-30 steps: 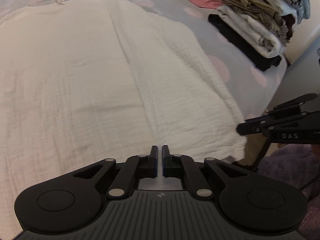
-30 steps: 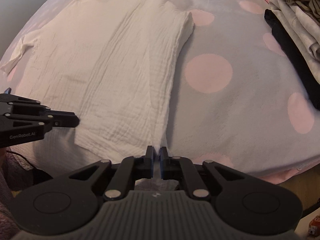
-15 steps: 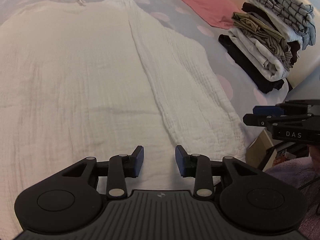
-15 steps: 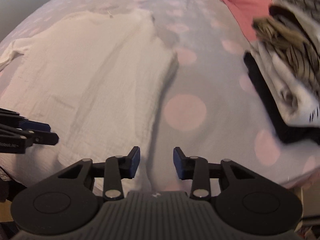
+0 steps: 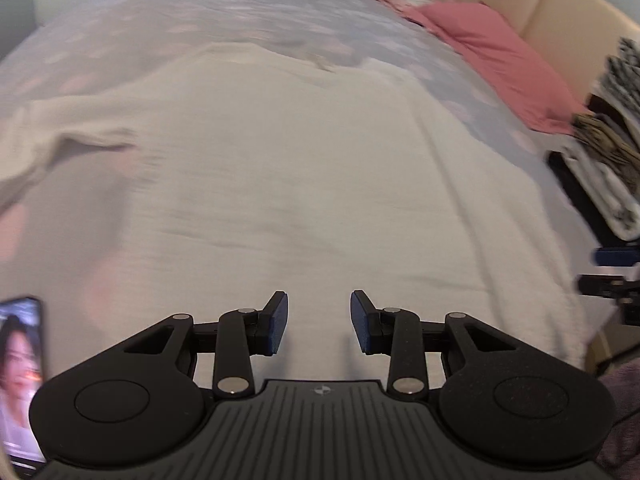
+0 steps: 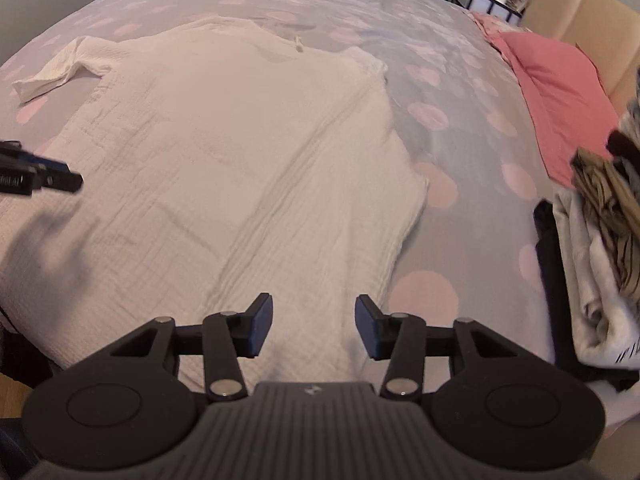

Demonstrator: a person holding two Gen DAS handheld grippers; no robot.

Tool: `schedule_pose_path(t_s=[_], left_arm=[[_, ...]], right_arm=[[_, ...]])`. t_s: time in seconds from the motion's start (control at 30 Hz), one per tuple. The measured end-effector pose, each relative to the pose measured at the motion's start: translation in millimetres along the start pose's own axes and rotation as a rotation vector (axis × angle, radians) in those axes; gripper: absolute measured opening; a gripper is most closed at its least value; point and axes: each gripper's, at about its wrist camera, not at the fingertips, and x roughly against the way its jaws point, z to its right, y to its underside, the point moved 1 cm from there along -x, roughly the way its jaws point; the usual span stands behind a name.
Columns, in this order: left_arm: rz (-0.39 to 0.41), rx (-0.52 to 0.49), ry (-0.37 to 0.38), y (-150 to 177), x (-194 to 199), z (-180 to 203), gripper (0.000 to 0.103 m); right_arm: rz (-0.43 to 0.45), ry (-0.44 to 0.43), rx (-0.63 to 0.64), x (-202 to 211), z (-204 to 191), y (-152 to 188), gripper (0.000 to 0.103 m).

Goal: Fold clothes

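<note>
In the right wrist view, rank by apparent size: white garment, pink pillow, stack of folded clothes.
1. white garment, clearly largest.
2–3. pink pillow and stack of folded clothes: unsure; the stack is nearer and cut off by the frame.

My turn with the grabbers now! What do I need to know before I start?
Left gripper: open, nothing between the jaws, above the near hem of the white top.
Right gripper: jaws opening, nothing between them, over the top's near right edge.
White top: lies flat on the spotted bedspread, neckline on the far side. Its right side is folded in over the body; the left sleeve lies spread out on the bedspread.
Stack of folded clothes: at the right edge of the bed, beside the pink pillow.
Left to do: probably fold in the left sleeve and side, then fold the top shorter and add it to the stack.
</note>
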Motion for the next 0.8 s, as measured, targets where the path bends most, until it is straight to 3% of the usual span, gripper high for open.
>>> schedule_pose_path(t_s=[0.17,0.4,0.6,0.8], left_arm=[[0.027,0.041,-0.132,-32,12,-69,0.032],[0.079,0.047,-0.226,-78,10,-146,0.034],[0.13,0.086,-0.281,-106,-27,-190,0.04],[0.087,0.124,-0.343,-115,-71,-215,0.042]], right_arm=[[0.006,-0.04,0.07,13,-16,-25,0.059],[-0.007,-0.05,0.121,6,-32,-51,0.062],[-0.006,-0.101,0.078,-16,-45,-71,0.062],[-0.043,-0.115,0.053,-48,-51,-82,0.062]])
